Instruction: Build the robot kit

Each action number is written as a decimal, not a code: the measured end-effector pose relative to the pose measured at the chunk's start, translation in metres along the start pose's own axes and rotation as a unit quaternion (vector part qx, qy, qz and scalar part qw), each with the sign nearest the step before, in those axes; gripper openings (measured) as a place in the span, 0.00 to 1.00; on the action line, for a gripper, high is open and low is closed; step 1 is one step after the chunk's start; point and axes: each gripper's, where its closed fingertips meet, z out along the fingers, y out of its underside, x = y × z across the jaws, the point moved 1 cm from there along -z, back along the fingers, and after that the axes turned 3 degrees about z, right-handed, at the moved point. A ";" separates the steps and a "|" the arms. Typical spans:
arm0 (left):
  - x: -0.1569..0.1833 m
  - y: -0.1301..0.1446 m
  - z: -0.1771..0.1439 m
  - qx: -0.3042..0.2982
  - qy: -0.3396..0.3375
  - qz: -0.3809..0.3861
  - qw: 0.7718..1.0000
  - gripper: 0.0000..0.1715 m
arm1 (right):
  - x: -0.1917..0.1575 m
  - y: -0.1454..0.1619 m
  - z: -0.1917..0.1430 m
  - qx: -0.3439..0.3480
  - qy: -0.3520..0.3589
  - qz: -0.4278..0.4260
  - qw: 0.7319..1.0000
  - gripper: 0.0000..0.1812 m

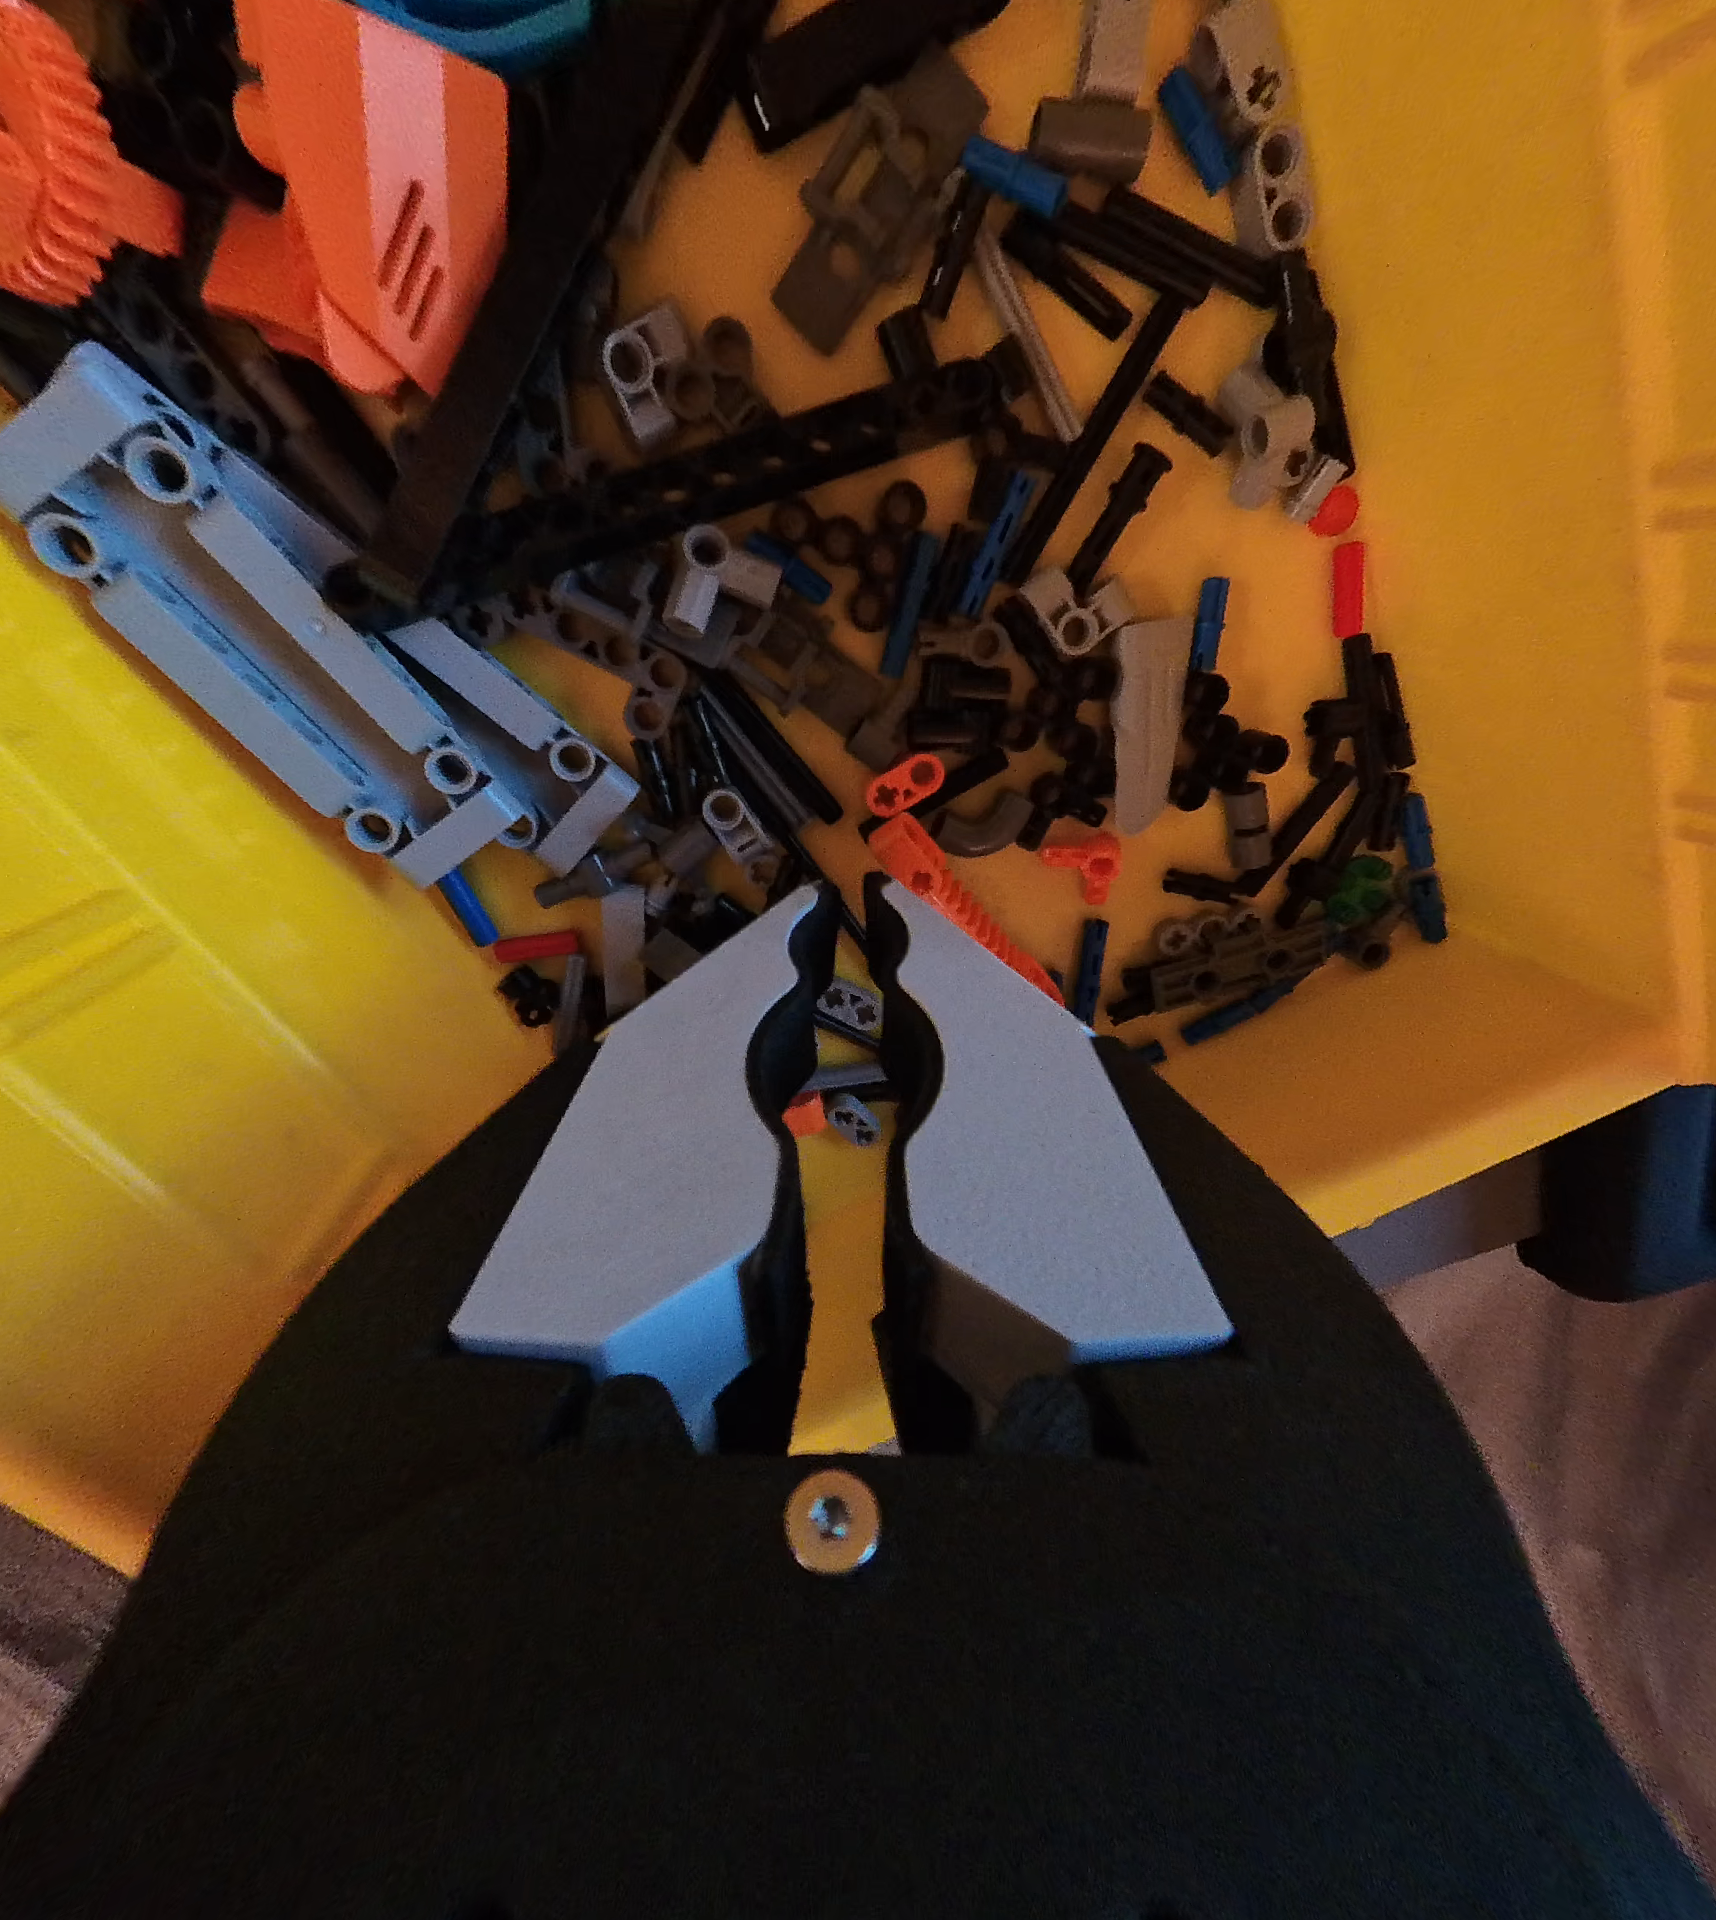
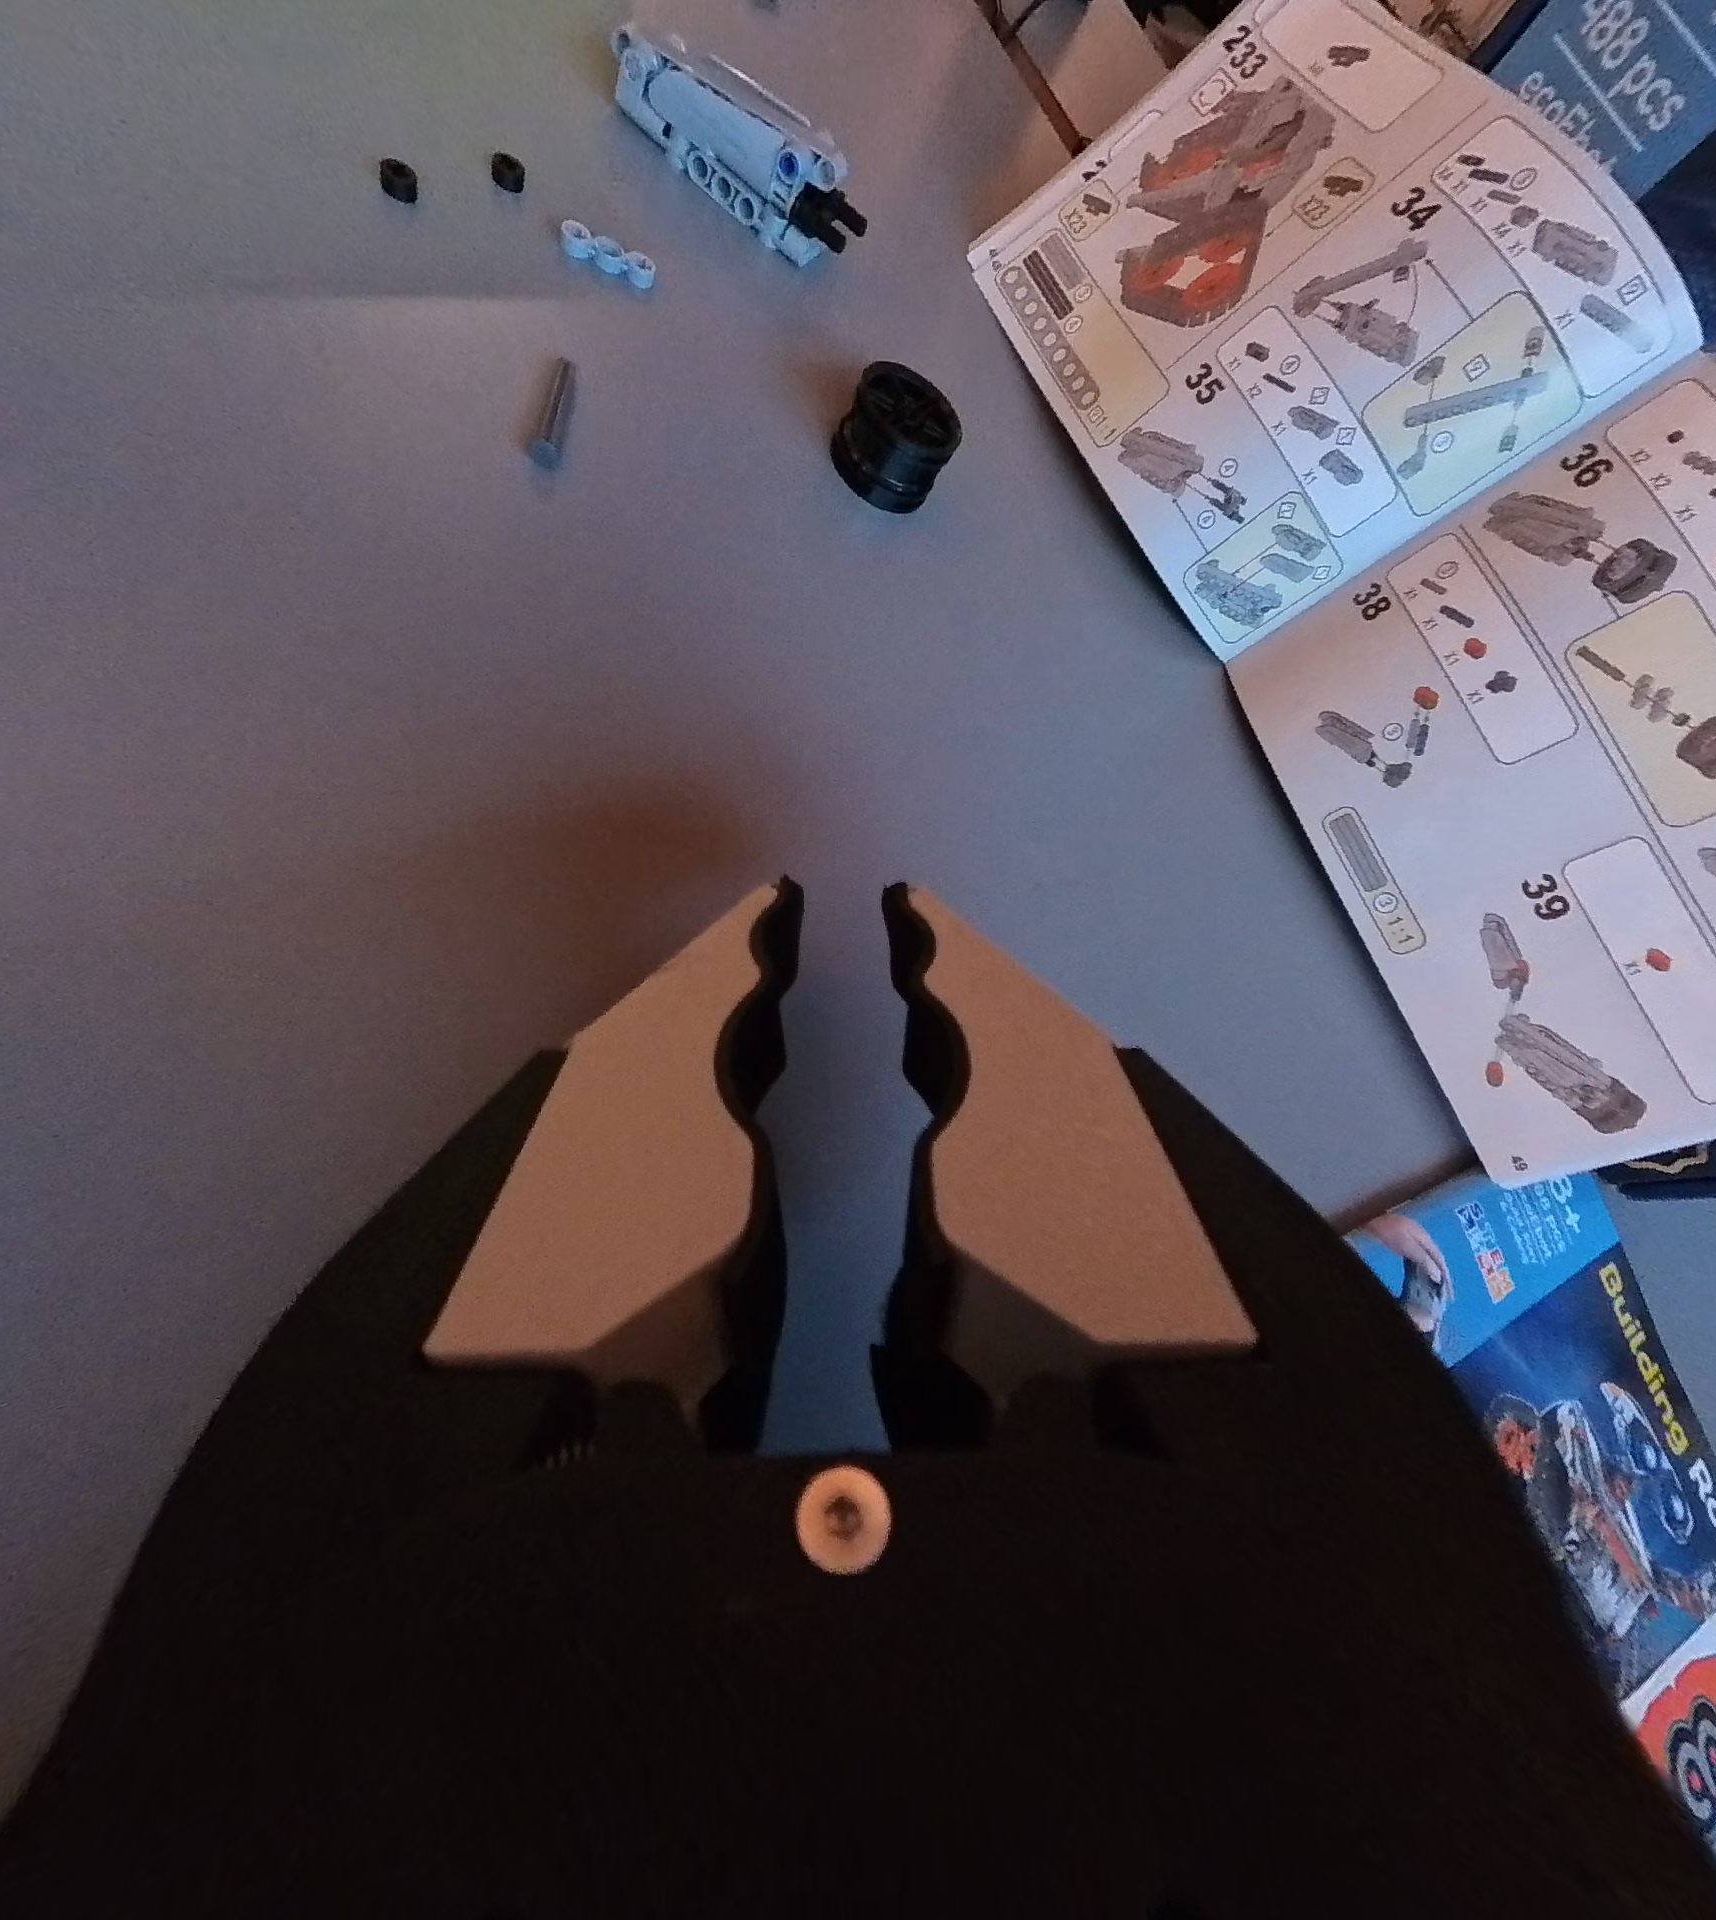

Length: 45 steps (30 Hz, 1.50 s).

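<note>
Left wrist view, left gripper (image 1: 843, 899) jaws slightly apart (empty) over yellow bin (image 1: 1519, 436), right gripper (image 2: 841, 902) likewise

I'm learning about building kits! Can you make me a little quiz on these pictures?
1. True or false: the left gripper is over a yellow bin of loose parts.
2. What round black part lies on the table beside the booklet? A) wheel B) ball C) cup
3. Do the right gripper fingers hold anything?

Key: 1 true; 2 A, the wheel; 3 no, they are apart with nothing between them.
</note>
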 end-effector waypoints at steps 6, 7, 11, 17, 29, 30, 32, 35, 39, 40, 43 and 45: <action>-0.004 0.000 0.005 -0.001 0.009 -0.014 1.000 0.02 | -0.001 0.001 -0.001 -0.002 -0.002 -0.008 1.000 0.09; -0.005 -0.001 0.005 0.001 0.007 -0.016 1.000 0.02 | -0.002 0.001 -0.001 -0.003 -0.003 -0.007 1.000 0.09; -0.013 -0.003 0.003 0.010 -0.013 -0.029 0.999 0.03 | -0.003 0.001 -0.001 -0.002 -0.007 -0.007 1.000 0.09; -0.017 0.000 0.001 0.007 -0.017 -0.057 0.998 0.06 | -0.006 0.003 0.001 -0.009 -0.015 -0.016 1.000 0.09; -0.020 0.006 0.005 -0.011 -0.040 -0.094 0.995 0.07 | -0.014 0.001 0.000 -0.007 -0.036 -0.018 0.999 0.09; -0.020 0.007 0.005 -0.011 -0.046 -0.093 0.994 0.06 | -0.014 0.001 0.000 -0.006 -0.039 -0.017 0.999 0.09; -0.021 0.007 0.005 -0.014 -0.059 -0.094 0.994 0.05 | -0.016 0.000 -0.001 -0.006 -0.044 -0.018 0.999 0.09; -0.022 0.007 0.006 -0.027 -0.072 -0.085 0.993 0.03 | -0.019 0.000 -0.001 -0.007 -0.051 -0.022 0.998 0.09; -0.021 0.005 0.006 -0.042 -0.084 -0.055 0.994 0.03 | -0.023 0.000 -0.002 -0.009 -0.059 -0.031 0.998 0.09; -0.021 0.004 0.006 -0.040 -0.083 -0.042 0.995 0.03 | -0.024 0.000 -0.003 -0.010 -0.060 -0.033 0.998 0.09; -0.012 0.003 0.001 -0.039 -0.052 -0.051 0.997 0.03 | -0.026 -0.001 -0.004 -0.009 -0.065 -0.037 0.997 0.09; 0.001 0.001 -0.012 -0.027 -0.011 -0.061 0.998 0.03 | -0.028 -0.001 -0.005 -0.009 -0.068 -0.038 0.997 0.09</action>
